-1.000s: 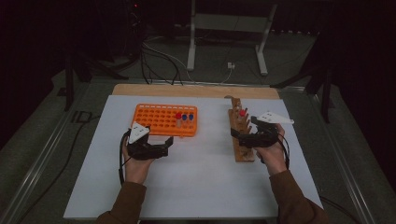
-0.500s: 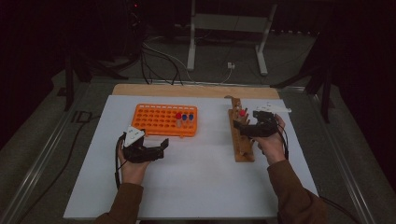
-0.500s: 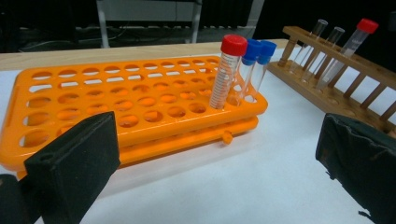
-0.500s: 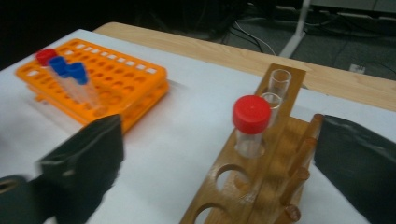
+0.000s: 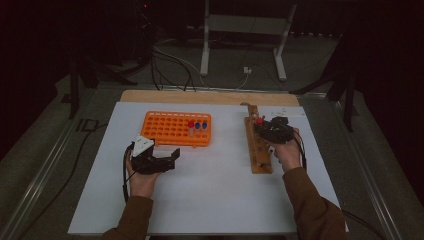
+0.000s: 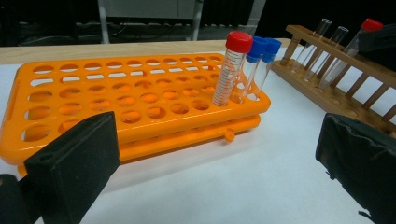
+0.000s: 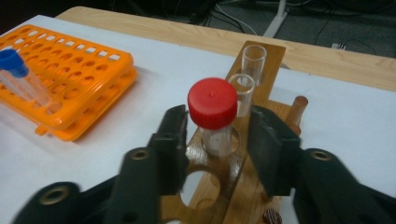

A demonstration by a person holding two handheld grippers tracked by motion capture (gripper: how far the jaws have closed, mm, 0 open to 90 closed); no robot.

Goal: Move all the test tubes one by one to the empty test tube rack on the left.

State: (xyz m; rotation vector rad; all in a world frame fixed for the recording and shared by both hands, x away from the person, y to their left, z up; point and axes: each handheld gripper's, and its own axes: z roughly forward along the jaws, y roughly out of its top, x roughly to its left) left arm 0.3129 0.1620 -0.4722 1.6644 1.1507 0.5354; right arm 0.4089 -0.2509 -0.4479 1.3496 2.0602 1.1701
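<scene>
Jaws of the right gripper [image 7: 215, 135] have just been closing around the red-capped tube [image 7: 213, 114].

- The room was left dim in the high view; only the white counter [image 5: 215, 200] was lit from above.
- Soft shadows were cast under the orange rack [image 6: 140, 107].
- The right claw [image 7: 219, 140] was rendered blurred in its own view.

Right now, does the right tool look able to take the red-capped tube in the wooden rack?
Probably yes. The right tool already has the red-capped tube between its jaws, which have just been closing; a small gap remains, and nothing blocks them in the wooden rack.
</scene>
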